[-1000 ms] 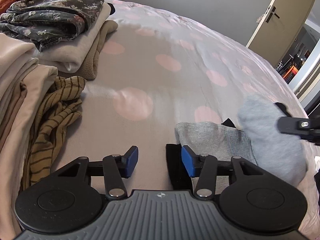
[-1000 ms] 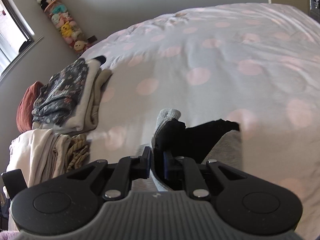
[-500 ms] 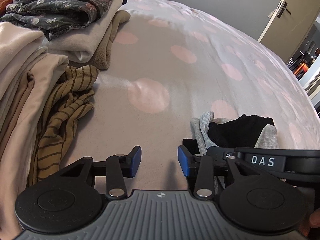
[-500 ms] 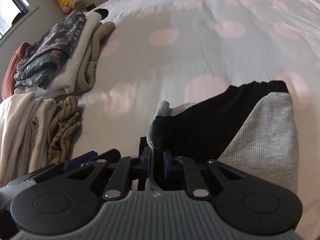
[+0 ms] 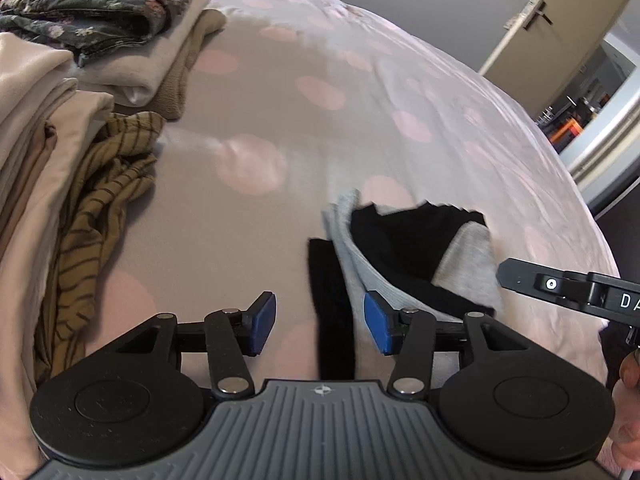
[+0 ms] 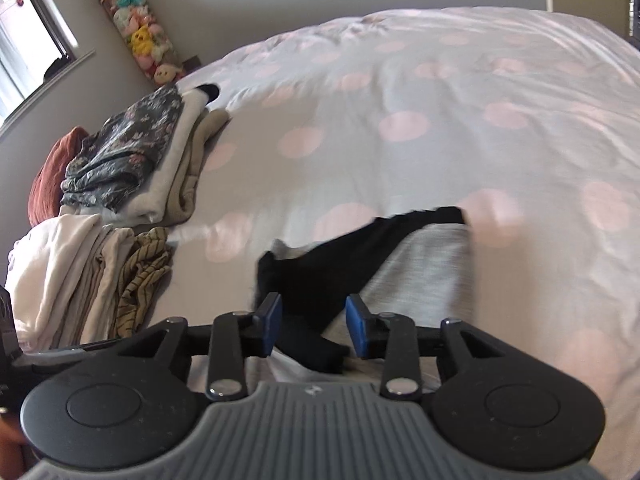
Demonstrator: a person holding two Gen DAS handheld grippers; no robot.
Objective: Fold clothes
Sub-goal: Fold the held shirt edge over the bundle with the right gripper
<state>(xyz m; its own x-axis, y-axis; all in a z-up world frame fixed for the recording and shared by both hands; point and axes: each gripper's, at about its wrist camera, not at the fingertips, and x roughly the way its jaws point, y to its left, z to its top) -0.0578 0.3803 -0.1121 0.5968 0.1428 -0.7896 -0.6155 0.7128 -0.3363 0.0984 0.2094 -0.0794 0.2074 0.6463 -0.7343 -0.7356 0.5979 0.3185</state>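
Pads (image 6: 272,322) of the right gripper (image 6: 313,326) are standing apart, having just been opening, and the black part of the garment (image 6: 424,276) is lying loose between them without being pressed. Pads (image 5: 265,322) of the left gripper (image 5: 320,324) are spread too, having just been opening further; a black strip of the same garment is running between them, touched by neither.

The garment, grey with black panels, is lying folded on the bed (image 6: 400,80), just ahead of both grippers (image 5: 404,264). Both views are blurring slightly.

The left view is showing things the right one is not: an open door (image 5: 556,16) at the upper right, the right gripper's black finger (image 5: 560,284) reaching in from the right edge just beside the grey cloth, and part of a hand (image 5: 624,420) at the lower right corner. The right view alone is showing a window (image 6: 28,52) at the upper left, a column of soft toys (image 6: 136,28) in the room's corner, and a rust-red cushion (image 6: 50,176) behind the clothes.

Counting: one garment is being handled, and two piles are sitting on the bed's left side. The far pile (image 6: 132,168) is carrying a dark floral piece on pale ones. The near pile (image 6: 68,272) is made of cream pieces, with one striped mustard item (image 5: 96,208) slumping against it. Exact numbers within each pile cannot be told.
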